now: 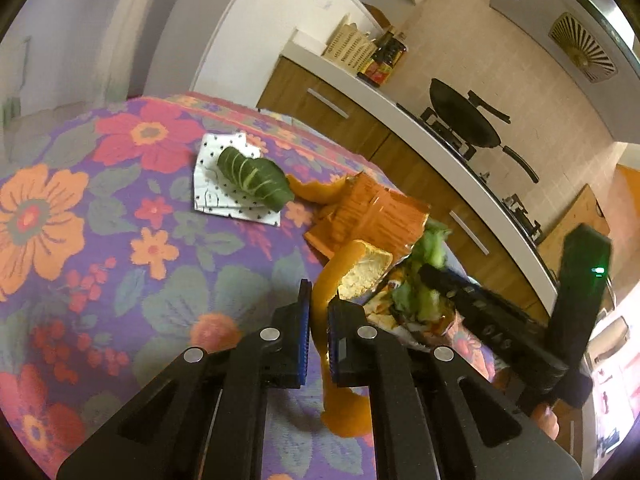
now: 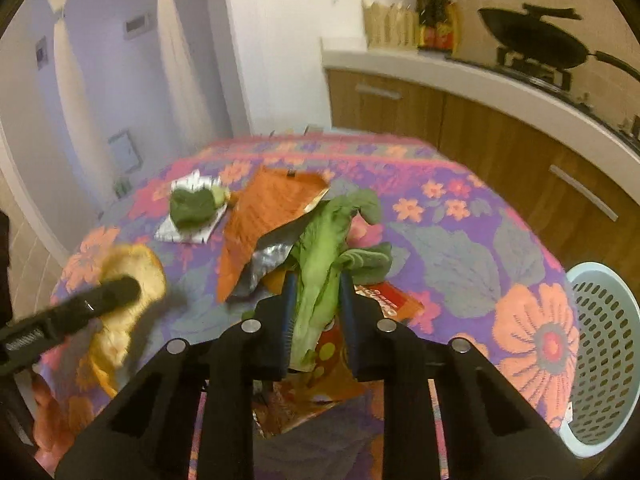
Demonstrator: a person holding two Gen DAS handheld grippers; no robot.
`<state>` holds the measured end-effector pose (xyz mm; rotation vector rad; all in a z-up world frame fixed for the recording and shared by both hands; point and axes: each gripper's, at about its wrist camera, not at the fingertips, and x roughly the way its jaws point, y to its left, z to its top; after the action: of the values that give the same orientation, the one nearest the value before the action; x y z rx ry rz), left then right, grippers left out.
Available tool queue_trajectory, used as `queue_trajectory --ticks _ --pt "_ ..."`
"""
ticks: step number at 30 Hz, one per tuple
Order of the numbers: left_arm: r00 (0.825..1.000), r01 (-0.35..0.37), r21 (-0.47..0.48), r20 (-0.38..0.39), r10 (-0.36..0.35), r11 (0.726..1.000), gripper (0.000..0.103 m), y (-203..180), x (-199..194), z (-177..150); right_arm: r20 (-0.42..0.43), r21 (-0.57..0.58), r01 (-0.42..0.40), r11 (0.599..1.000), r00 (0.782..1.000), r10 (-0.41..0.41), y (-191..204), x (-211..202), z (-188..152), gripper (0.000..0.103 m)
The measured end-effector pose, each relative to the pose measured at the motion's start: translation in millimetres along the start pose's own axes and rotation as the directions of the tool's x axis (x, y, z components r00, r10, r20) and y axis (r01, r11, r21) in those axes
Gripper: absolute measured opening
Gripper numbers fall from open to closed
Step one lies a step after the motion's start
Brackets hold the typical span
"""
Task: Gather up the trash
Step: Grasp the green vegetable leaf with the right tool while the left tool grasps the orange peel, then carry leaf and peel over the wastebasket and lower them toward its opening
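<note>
Pickup step: left gripper (image 1: 318, 332) pinched tight on orange peel (image 1: 352, 268); right gripper (image 2: 318, 308) clamps leafy stalk (image 2: 320, 264). Next: carry both to basket (image 2: 604, 344), right of table.

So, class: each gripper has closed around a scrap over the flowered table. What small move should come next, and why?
Probably lift the right gripper and carry its green leaf stalk to the perforated basket at the table's right edge. Its jaws look clamped on the stalk, and the basket stands closest to that side. The left gripper holds orange peel.

Floral tablecloth (image 2: 460, 248), wooden cabinets (image 2: 480, 128), tiled wall (image 1: 480, 48).
</note>
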<state>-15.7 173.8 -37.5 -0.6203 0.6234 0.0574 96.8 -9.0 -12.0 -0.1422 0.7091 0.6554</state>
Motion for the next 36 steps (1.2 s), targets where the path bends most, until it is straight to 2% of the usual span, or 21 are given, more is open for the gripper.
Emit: queue_trajectory --ticks 5,7,14,17,27,36 --pt "1.000 0.025 0.010 0.012 -0.025 1.000 0.005 1 -3 -1 0.083 0.084 -0.177 0.981 0.982 0.170 -21 -21 2 0.016" --pt "1.000 0.022 0.022 0.014 -0.022 1.000 0.005 -2 -3 -2 0.089 0.112 -0.204 0.973 0.977 0.195 -27 -23 3 0.016" --pt "1.000 0.007 0.064 0.022 -0.008 0.998 0.005 -14 -4 -3 0.152 0.104 -0.123 0.987 0.983 0.107 -44 -53 -1 0.015" --pt "0.999 0.043 0.065 0.024 -0.044 0.997 0.005 -26 -7 -3 0.186 0.101 -0.115 0.988 0.978 0.095 -53 -67 0 0.015" --pt "0.993 0.102 0.192 0.031 -0.110 0.976 0.005 -102 -6 3 0.282 0.105 -0.046 0.993 0.959 0.014 -88 -117 -12 0.015" --pt "0.988 0.153 0.297 -0.028 -0.151 0.942 0.005 -180 30 -1 0.293 0.224 0.031 0.974 0.951 -0.098 -159 -141 -37 0.015"
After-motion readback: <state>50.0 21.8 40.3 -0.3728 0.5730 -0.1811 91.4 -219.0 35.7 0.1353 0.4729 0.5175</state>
